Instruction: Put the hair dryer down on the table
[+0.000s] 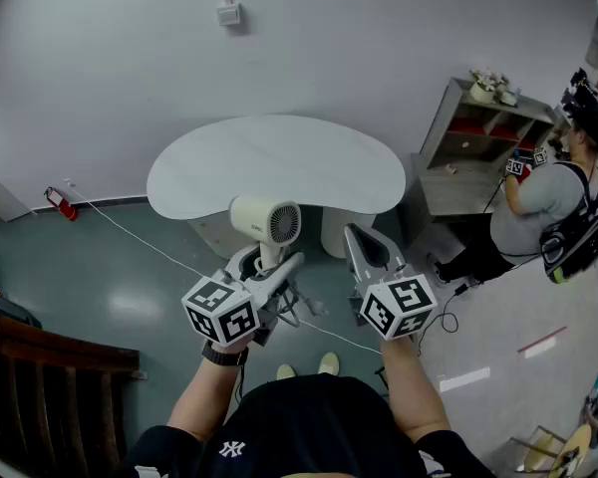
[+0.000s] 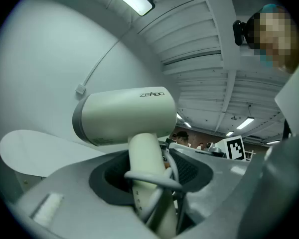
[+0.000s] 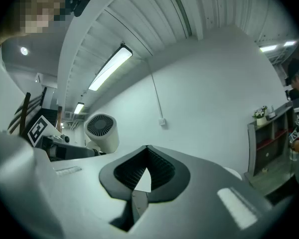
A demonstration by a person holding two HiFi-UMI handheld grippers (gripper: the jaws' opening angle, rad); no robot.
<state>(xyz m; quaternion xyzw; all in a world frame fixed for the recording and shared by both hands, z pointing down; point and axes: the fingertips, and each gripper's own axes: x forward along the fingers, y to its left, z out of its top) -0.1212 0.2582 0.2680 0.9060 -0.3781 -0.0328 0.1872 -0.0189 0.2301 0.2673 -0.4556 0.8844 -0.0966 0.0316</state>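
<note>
White table stands just ahead, and short of its near edge the left gripper clamps the dryer upright in the air by its handle while the right gripper is closed on nothing, so this looks like the carry, which next calls for reaching over the top and lowering.
</note>
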